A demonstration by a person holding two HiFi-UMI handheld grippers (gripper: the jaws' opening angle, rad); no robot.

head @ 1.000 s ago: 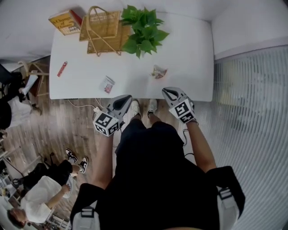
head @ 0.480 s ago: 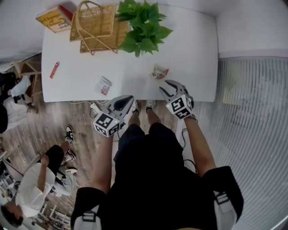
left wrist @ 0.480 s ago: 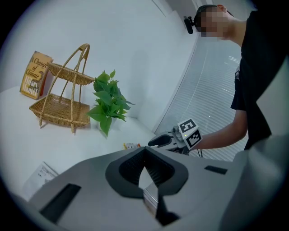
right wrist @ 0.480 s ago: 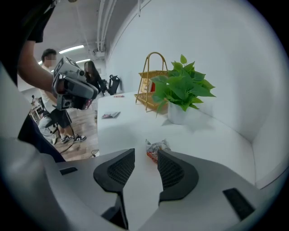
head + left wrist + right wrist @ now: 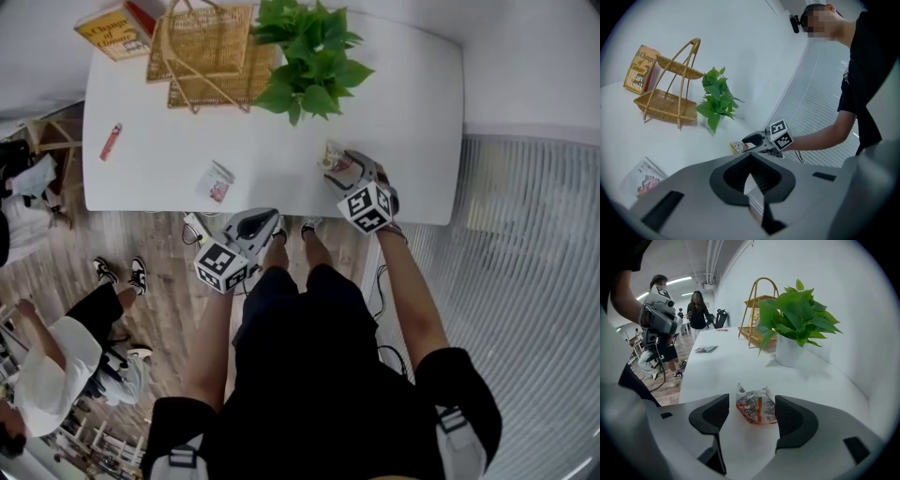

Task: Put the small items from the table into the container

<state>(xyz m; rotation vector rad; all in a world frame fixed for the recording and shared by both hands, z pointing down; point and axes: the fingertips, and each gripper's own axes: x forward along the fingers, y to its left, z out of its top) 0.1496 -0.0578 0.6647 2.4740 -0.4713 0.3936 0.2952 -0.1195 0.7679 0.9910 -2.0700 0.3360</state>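
Note:
An orange and white snack packet (image 5: 757,406) lies on the white table (image 5: 412,122) near its front edge. My right gripper (image 5: 751,414) straddles it, jaws opening, one pad on each side and neither touching the packet (image 5: 329,155). In the head view the right gripper (image 5: 339,171) reaches over the table's edge. My left gripper (image 5: 265,218) hangs shut and empty just off the front edge; its own view shows its jaws (image 5: 751,180) closed. A flat printed packet (image 5: 217,181) lies left of centre. The wicker basket (image 5: 211,52) stands at the back.
A potted plant (image 5: 314,56) stands beside the basket, just behind the snack packet. A yellow book (image 5: 112,28) lies at the back left and a small red item (image 5: 111,142) near the left edge. People stand on the wooden floor (image 5: 150,262) to the left.
My right gripper came forward and down over the table's edge to the snack packet, and its jaws went from shut to wide apart. The left gripper sank a little.

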